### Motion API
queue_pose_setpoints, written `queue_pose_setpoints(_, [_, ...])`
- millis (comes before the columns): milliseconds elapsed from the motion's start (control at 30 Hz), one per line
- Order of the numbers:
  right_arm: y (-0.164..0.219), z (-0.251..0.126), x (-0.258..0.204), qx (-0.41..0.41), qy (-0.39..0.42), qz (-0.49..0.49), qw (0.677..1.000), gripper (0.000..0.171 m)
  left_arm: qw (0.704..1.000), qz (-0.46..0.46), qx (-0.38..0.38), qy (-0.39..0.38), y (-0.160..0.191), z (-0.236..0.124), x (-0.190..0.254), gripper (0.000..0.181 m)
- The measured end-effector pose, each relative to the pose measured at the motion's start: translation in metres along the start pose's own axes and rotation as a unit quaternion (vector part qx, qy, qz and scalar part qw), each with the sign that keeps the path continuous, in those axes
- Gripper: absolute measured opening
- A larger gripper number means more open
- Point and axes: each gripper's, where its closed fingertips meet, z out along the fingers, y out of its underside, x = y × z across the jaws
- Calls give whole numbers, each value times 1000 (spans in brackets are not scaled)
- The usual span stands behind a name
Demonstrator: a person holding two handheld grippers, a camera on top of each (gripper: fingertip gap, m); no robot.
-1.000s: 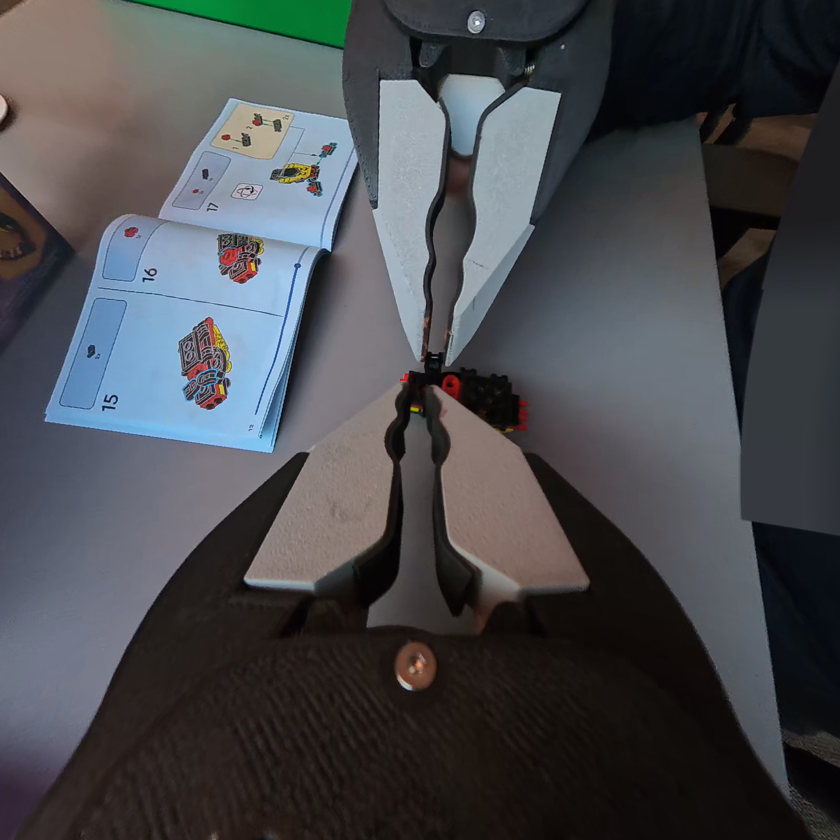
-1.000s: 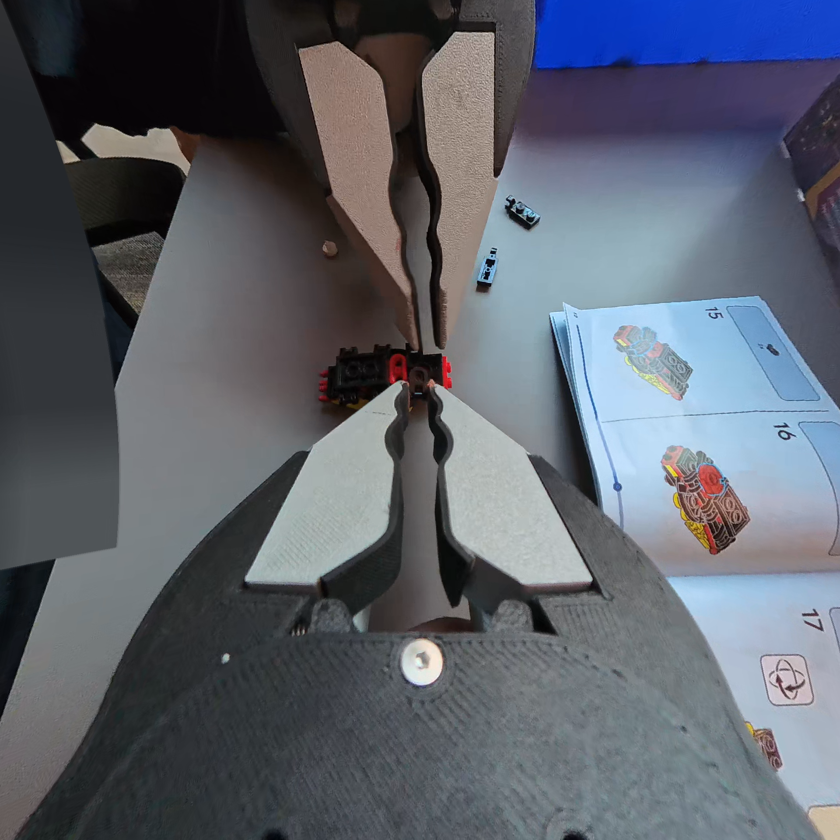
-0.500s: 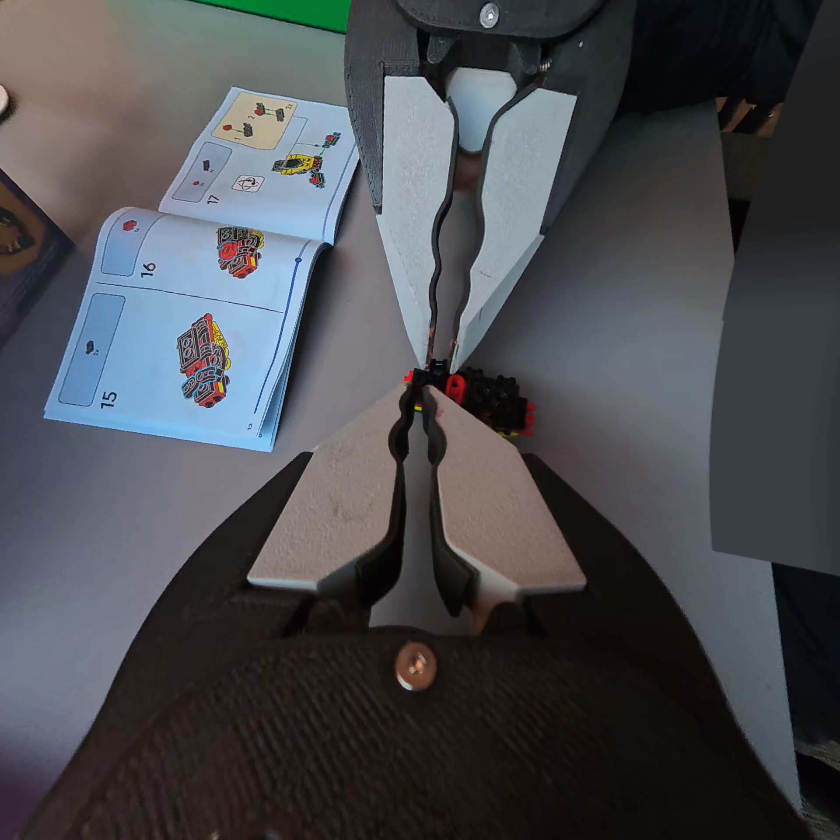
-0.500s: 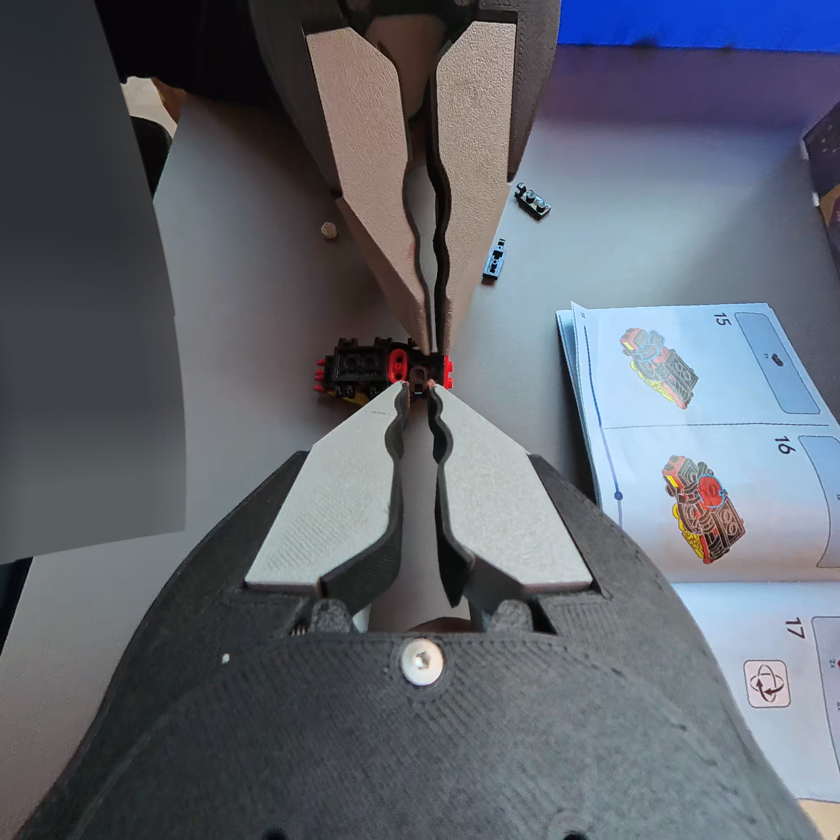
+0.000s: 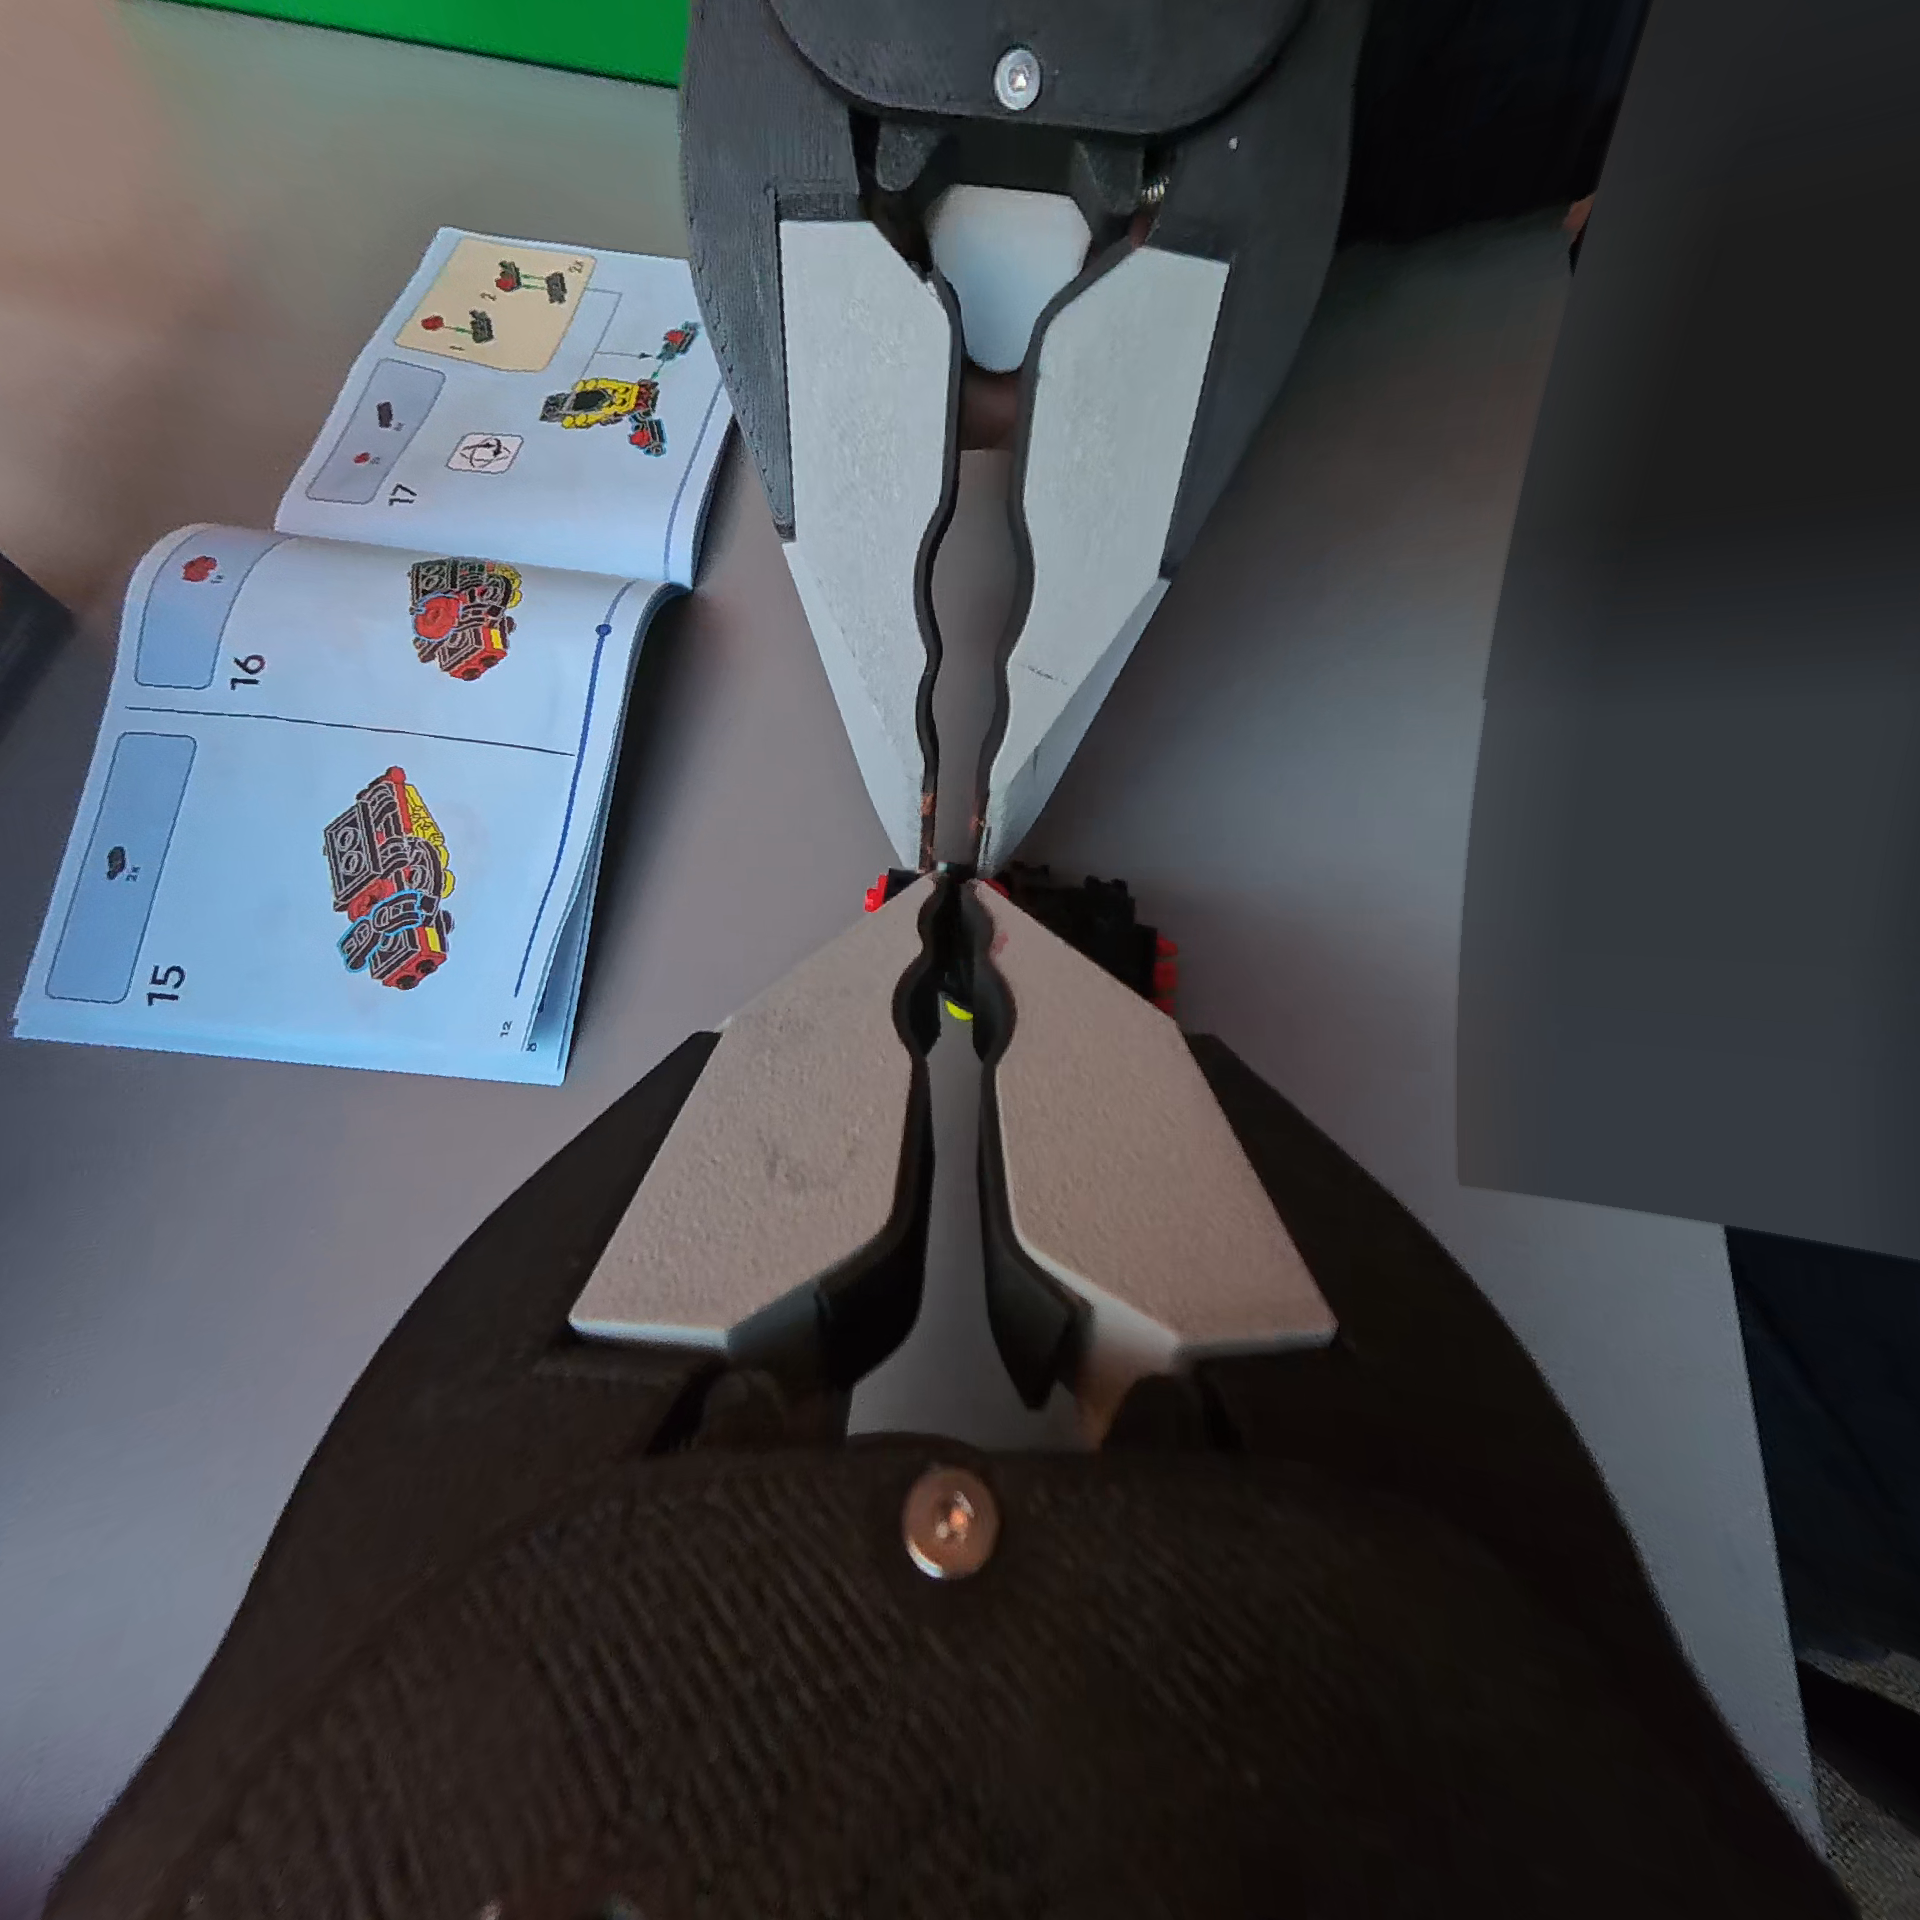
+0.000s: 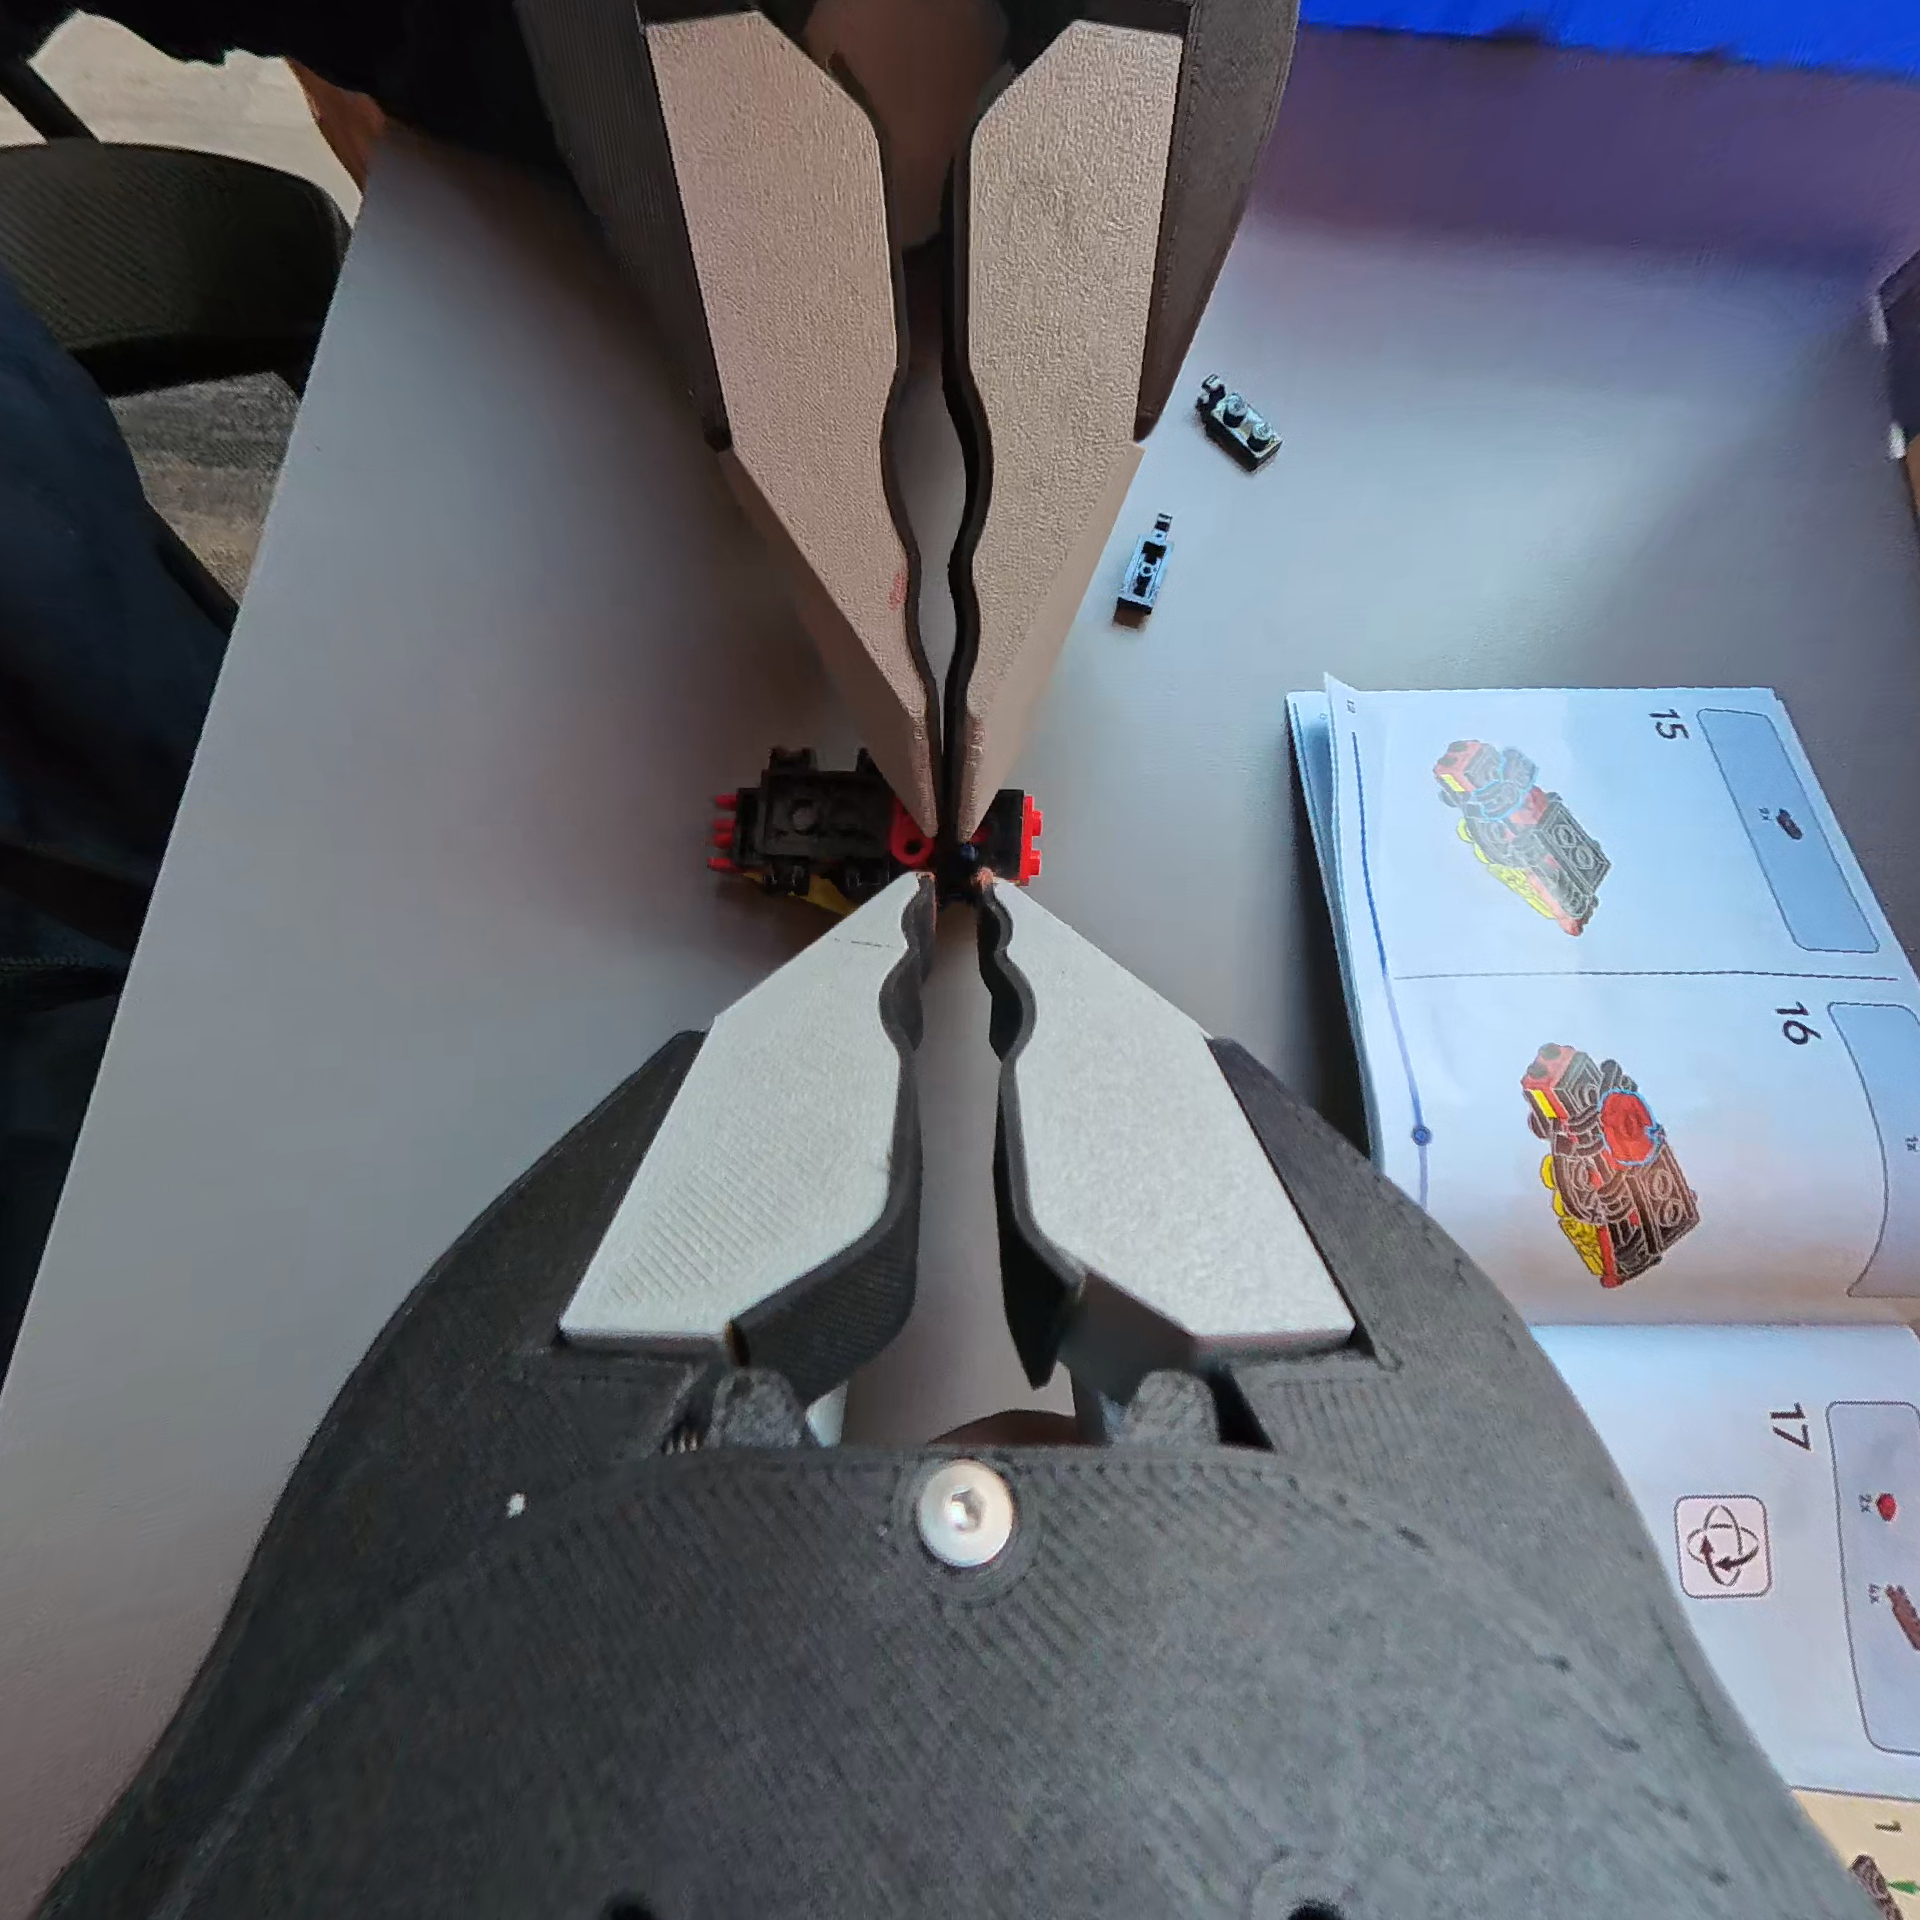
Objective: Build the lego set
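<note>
On the counter, an instruction booklet lies open at mid-build steps, left of centre. At centre, the partly built black, red and yellow lego model rests on the counter; the left claw and right claw are both pinched nearly together on a small black piece at its end. Two loose pieces remain unattached, so assembly is judged incomplete.

The left gripper and the right gripper point straight at each other, tip to tip, tips almost touching. The 2 grey fingers of the left are drawn close, a thin slit between them. The right's fingers are likewise pinched nearly together at the tips.
</note>
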Motion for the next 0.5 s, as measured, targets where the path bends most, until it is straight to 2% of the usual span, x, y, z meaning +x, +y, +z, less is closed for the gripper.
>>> queue_pose_setpoints(333, [-2,-2,3,9,3,5,1000,5,1000,-18,9,-7,-1,-4,-7,0])
queue_pose_setpoints(500, [-2,-3,2,7,3,3,1000,5,999,-3,51,-17,-15,-7,-8,0])
